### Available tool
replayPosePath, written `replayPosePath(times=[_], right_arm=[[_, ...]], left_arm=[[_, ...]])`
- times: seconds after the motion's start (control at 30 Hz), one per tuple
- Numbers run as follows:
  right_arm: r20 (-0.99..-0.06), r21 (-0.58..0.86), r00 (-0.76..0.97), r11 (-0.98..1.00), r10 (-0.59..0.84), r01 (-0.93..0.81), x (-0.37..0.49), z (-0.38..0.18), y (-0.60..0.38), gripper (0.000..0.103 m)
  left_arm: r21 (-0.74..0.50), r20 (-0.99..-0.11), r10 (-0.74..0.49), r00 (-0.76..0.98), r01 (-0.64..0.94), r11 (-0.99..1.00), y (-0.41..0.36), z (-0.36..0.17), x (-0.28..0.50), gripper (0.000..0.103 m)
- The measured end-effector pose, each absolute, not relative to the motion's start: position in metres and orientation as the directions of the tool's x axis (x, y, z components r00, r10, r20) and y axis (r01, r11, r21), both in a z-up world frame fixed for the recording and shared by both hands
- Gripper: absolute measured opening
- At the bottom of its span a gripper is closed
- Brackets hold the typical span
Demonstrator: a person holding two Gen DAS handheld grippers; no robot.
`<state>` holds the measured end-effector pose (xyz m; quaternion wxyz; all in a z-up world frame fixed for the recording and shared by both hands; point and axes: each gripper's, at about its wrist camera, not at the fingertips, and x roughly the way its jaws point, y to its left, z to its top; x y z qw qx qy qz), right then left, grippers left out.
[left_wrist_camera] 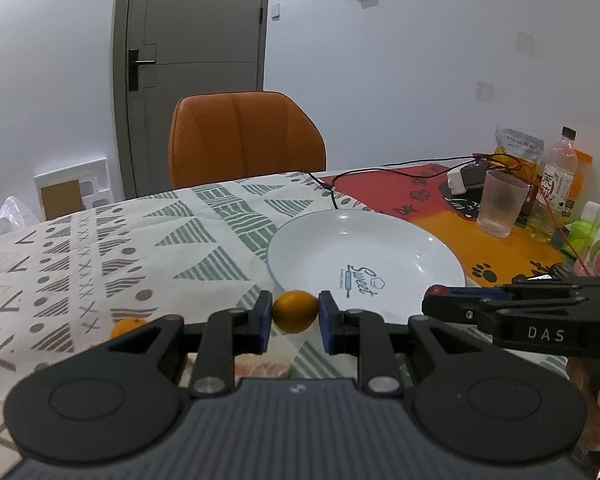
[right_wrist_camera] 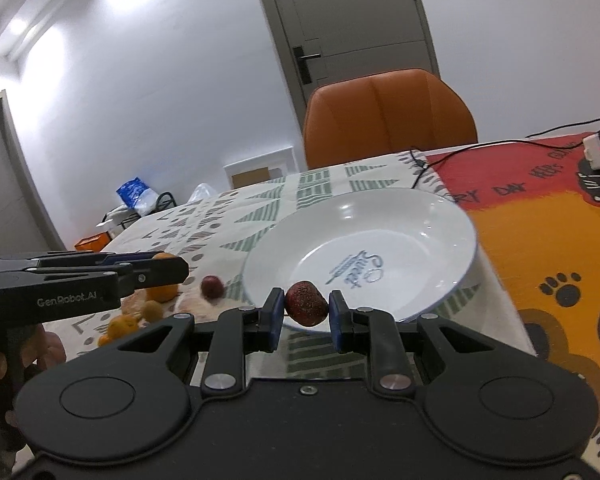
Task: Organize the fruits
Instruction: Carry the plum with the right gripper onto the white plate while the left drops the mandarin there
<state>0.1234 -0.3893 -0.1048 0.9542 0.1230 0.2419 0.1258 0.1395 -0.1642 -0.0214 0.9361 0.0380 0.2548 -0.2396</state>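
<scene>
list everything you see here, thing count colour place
round white plate: 1, white with blue lettering, empty, on patterned tablecloth
small orange citrus fruit: 1, orange, between left tongs
dark red date-like fruit: 1, dark red, between right tongs
loose fruits: several, red and orange, on cloth left of plate
orange padded chair: 1, behind table
frosted plastic cup: 1, clear, on red-orange mat
drink bottle: 1, far right
left tongs: shut on citrus
right tongs: shut on red fruit
</scene>
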Motion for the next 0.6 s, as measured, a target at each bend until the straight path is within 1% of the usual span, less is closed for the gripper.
replayPosePath(times=[0.4,0.47,0.53,0.6], right_arm=[[-0.426,0.323,0.860,0.935,0.280,-0.144,0.136,-0.114,-0.405,0.022],[-0.423,0.328,0.859,0.933,0.288,-0.152,0.135,-0.115,-0.406,0.023],[-0.419,0.326,0.862,0.934,0.284,-0.149,0.132,-0.115,-0.406,0.027],[-0.418,0.328,0.864,0.934,0.281,-0.145,0.131,-0.115,-0.409,0.027]], left_arm=[[-0.045,-0.521,-0.437,0.733,0.488,0.872,-0.193,-0.031,0.160,0.023],[-0.045,-0.524,-0.441,0.729,0.493,0.869,-0.198,-0.032,0.163,0.023],[-0.043,-0.525,-0.445,0.726,0.499,0.865,-0.204,-0.033,0.166,0.023],[-0.042,-0.527,-0.448,0.722,0.504,0.862,-0.209,-0.033,0.168,0.023]])
